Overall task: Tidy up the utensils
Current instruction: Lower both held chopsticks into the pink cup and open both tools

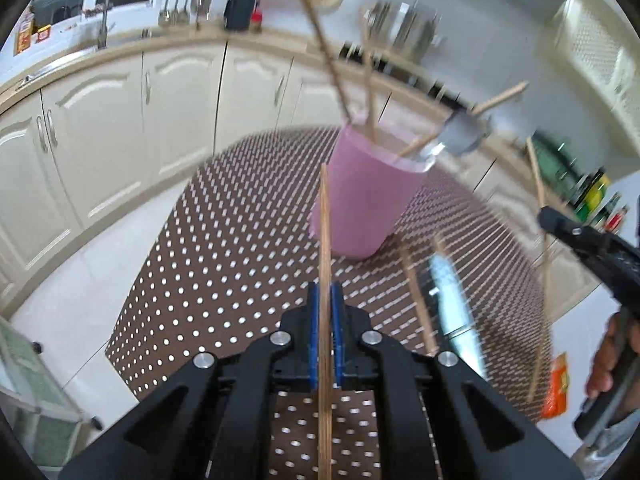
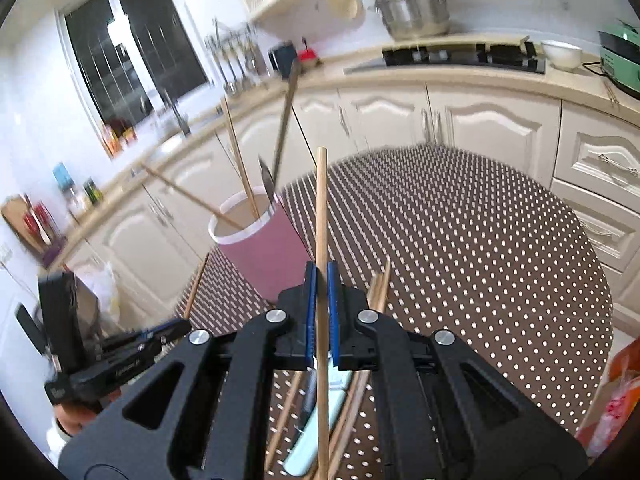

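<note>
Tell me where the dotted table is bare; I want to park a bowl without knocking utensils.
Bare cloth lies right of the pink cup, out to the table's far and right rim. Crowded: the loose chopsticks and pale-blue utensil under the right gripper.

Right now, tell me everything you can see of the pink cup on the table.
The pink cup is a tall, smooth, matte cylinder, probably plastic, with a white rim and a pale inside. It stands upright, mouth open, on the brown white-dotted table cover, near the table's far edge by the cabinets. Several wooden chopsticks and a dark-handled metal utensil lean out of it against the rim. Neither claw touches it.
</note>
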Available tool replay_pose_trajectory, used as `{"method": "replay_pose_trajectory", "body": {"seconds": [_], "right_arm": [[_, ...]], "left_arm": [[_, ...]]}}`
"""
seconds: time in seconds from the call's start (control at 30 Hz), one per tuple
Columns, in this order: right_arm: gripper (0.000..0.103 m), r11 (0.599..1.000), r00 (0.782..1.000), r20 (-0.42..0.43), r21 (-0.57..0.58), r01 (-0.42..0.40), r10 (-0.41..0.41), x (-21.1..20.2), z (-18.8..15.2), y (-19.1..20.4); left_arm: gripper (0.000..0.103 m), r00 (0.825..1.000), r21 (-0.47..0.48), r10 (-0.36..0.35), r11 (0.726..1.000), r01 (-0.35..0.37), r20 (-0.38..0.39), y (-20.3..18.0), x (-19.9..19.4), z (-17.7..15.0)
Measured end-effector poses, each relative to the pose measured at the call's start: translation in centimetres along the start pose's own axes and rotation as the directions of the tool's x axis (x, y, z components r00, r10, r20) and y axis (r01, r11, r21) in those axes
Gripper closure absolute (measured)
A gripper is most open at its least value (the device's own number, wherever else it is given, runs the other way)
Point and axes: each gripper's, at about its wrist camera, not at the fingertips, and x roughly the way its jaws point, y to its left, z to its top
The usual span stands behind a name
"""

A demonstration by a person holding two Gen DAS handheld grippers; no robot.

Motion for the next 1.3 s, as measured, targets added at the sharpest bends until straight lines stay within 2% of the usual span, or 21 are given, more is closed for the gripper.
{"method": "replay_pose_trajectory", "body": {"seconds": [0.1,0.2,0.3,0.4,0.43,0.53,0.7,0.73,0.8,0.9,1.07,1.17,1.23,1.3], "right_arm": [[0.097,1.000,0.995,0.096,0.006,-0.022,0.021,-1.9,0.5,0.5],[0.097,0.998,0.985,0.165,-0.018,-0.056,0.059,-3.1,1.1,1.6],[0.097,0.995,0.973,0.214,-0.053,-0.081,0.091,-3.4,1.6,3.0],[0.097,0.991,0.959,0.255,-0.084,-0.101,0.120,-2.9,2.4,4.5],[0.097,0.990,0.955,0.265,-0.093,-0.110,0.131,-2.5,2.9,5.0],[0.097,0.985,0.942,0.296,-0.119,-0.128,0.158,-1.2,3.9,6.2],[0.097,0.978,0.916,0.350,-0.140,-0.157,0.197,1.5,5.8,7.3],[0.097,0.976,0.912,0.356,-0.143,-0.163,0.204,2.0,6.1,7.4],[0.097,0.976,0.903,0.376,-0.144,-0.164,0.208,2.9,6.6,7.4],[0.097,0.977,0.892,0.402,-0.135,-0.165,0.207,4.4,7.3,7.0],[0.097,0.981,0.880,0.434,-0.118,-0.156,0.192,6.7,8.1,6.0],[0.097,0.981,0.876,0.444,-0.115,-0.156,0.191,7.5,8.3,5.6],[0.097,0.981,0.871,0.453,-0.116,-0.155,0.191,7.8,8.4,5.5],[0.097,0.981,0.865,0.463,-0.116,-0.158,0.194,7.9,8.5,5.5]], "left_arm": [[0.097,0.994,0.016,-0.044,0.999,0.043,0.104,-1.1,-2.0,0.2],[0.097,0.970,0.033,-0.098,0.995,0.093,0.224,-2.6,-4.2,1.5],[0.097,0.931,0.061,-0.108,0.994,0.092,0.348,-4.1,-5.5,3.2],[0.097,0.897,0.068,-0.133,0.991,0.115,0.422,-5.0,-6.0,4.9],[0.097,0.873,0.073,-0.140,0.990,0.120,0.467,-5.5,-6.1,5.7],[0.097,0.825,0.084,-0.145,0.989,0.118,0.546,-6.8,-6.6,6.9],[0.097,0.762,0.096,-0.153,0.988,0.119,0.630,-8.0,-6.1,8.9],[0.097,0.743,0.094,-0.145,0.989,0.110,0.654,-8.3,-5.7,9.3],[0.097,0.721,0.084,-0.143,0.989,0.118,0.678,-7.9,-5.2,9.9],[0.097,0.700,0.062,-0.128,0.991,0.119,0.703,-7.6,-4.0,10.8],[0.097,0.681,0.050,-0.105,0.994,0.100,0.725,-6.9,-1.9,12.1],[0.097,0.659,0.039,-0.081,0.996,0.078,0.747,-6.6,-0.9,12.5],[0.097,0.631,0.021,-0.047,0.999,0.049,0.774,-6.4,-0.5,12.6],[0.097,0.624,0.015,-0.040,0.999,0.045,0.780,-6.4,0.0,12.9]]}}
